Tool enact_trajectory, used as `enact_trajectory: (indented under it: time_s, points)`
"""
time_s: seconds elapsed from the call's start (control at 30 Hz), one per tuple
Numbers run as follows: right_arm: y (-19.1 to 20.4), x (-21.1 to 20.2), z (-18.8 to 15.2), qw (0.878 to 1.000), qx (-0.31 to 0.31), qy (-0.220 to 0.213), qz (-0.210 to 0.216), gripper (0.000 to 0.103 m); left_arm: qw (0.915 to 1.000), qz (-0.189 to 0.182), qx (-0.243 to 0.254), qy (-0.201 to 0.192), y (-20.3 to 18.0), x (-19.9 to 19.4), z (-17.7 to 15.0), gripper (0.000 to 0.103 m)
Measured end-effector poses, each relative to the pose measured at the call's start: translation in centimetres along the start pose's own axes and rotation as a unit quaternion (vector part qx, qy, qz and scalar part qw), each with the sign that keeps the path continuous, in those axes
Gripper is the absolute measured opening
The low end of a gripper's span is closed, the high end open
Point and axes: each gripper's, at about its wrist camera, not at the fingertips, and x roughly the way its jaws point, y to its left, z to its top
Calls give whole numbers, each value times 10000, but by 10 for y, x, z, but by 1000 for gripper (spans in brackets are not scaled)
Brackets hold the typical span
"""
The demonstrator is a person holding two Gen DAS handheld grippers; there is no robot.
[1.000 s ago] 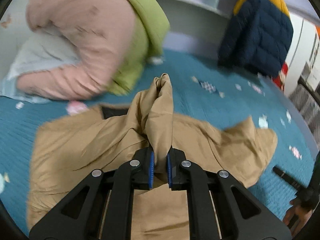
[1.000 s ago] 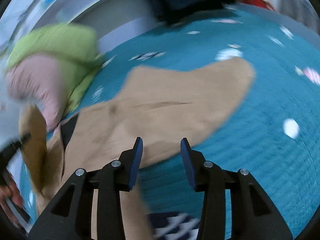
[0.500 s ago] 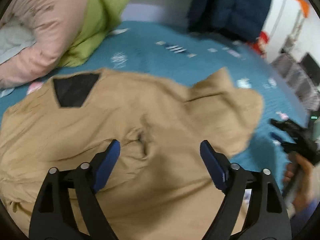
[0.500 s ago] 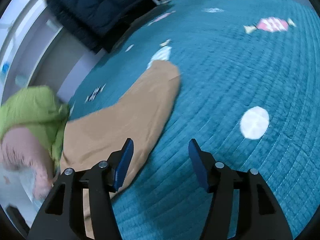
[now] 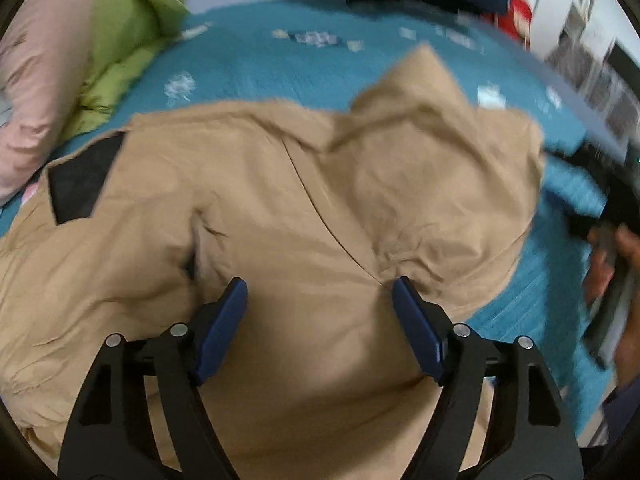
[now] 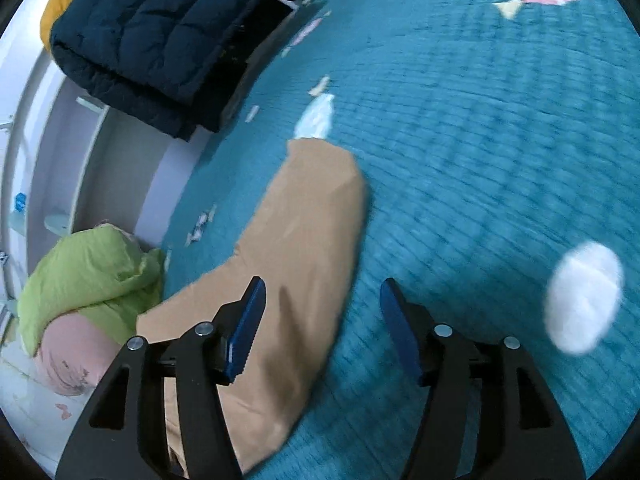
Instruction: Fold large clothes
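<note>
1. A tan jacket (image 5: 280, 216) is spread out on a blue bed cover (image 5: 248, 64). It is seen wrinkled, with a black patch (image 5: 80, 180) near its left side.
2. The left claw (image 5: 320, 308) is held over the middle of the jacket. Its two blue pads (image 5: 224, 324) are spread wide apart, and nothing is held between them.
3. The right claw (image 6: 322, 312) is held open too, with a wide gap between its pads (image 6: 246, 324). Nothing is gripped by it.
4. In the right view, one long end of the jacket (image 6: 304, 240) is seen lying flat on the bed cover (image 6: 480, 140). The left pad is seen over the cloth, and the right pad is seen over the bare cover.
5. A green and pink blanket (image 5: 80, 52) is piled at the far left of the bed.
6. A dark blue puffy coat (image 6: 160, 32) is seen at the far edge of the bed.
7. At the right edge of the left view, a hand (image 5: 624, 248) is seen, blurred, with something black held in it.
</note>
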Motion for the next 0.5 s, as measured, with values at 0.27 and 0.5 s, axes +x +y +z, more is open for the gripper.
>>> enact_trajectory:
  time_s: [0.27, 0.5]
  points:
    - [7, 18, 6, 9993, -111, 115, 347, 11, 9996, -73, -139, 224, 4, 18, -1, 75]
    - [104, -55, -5, 9834, -1480, -800, 680, 10, 9915, -968, -691, -536, 25, -55, -3, 77]
